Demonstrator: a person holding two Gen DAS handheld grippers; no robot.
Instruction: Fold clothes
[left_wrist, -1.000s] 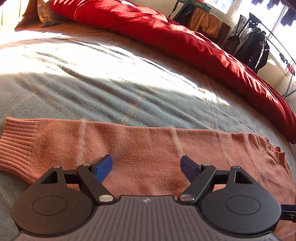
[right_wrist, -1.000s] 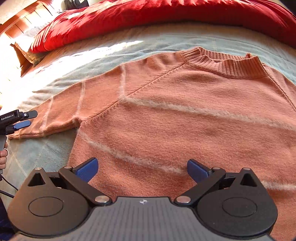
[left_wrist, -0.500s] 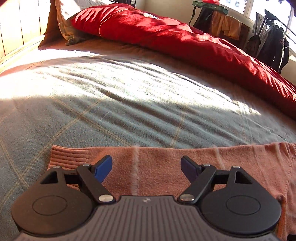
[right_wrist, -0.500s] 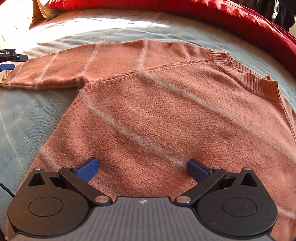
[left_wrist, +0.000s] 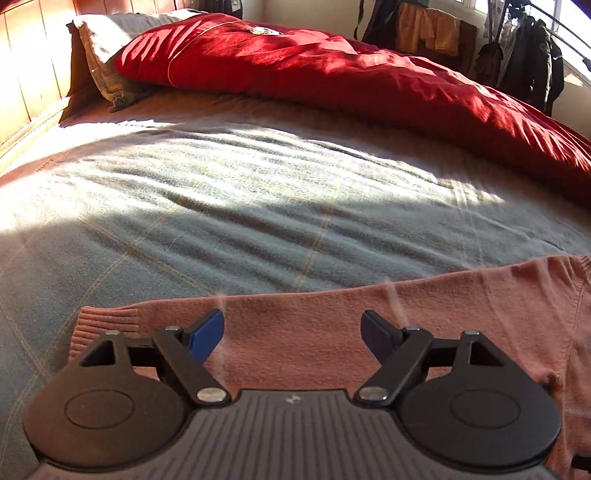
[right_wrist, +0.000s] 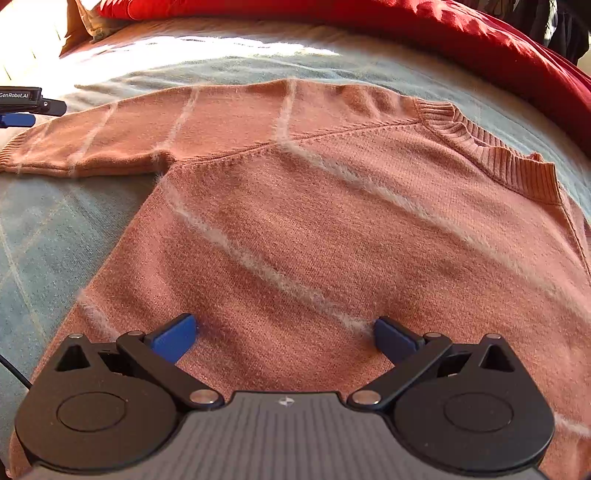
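Nearest in the right wrist view: right gripper (right_wrist: 284, 334), jaws wide apart, nothing clamped, blue pads (right_wrist: 173, 338) poised over the lower body of the sweater (right_wrist: 332, 229); not possible to tell whether pads touch the knit. Sweater spread flat on the blanket (right_wrist: 44, 229), front up, pale stripes across it, bottom hem hidden under the gripper body, right side cut off by the frame edge. Further up, sleeve (right_wrist: 110, 136) stretched out to the left, cuff at the frame edge, partly cut. Collar (right_wrist: 491, 151) at upper right. At the far left edge, only the tip of the left gripper (right_wrist: 22, 107) visible, just beside the cuff, rest cut off. Nearest in the left wrist view: left gripper (left_wrist: 293, 332) also wide apart, holding nothing, over the sleeve (left_wrist: 332, 317) near the ribbed cuff (left_wrist: 107, 325); contact hard to judge. Lower part of the sleeve hidden behind the gripper body. Beyond, blanket (left_wrist: 258, 206) in strong sun and shade, then duvet (left_wrist: 369, 77), pillow (left_wrist: 99, 55) half hidden behind it, hanging clothes (left_wrist: 524, 62) far away and blurred. Compared with a second ago: cuff now closer to the left pad, more of the blanket and the pillow in view; in the right view, sweater turned, collar gone from top centre to the right. Both openings unchanged.
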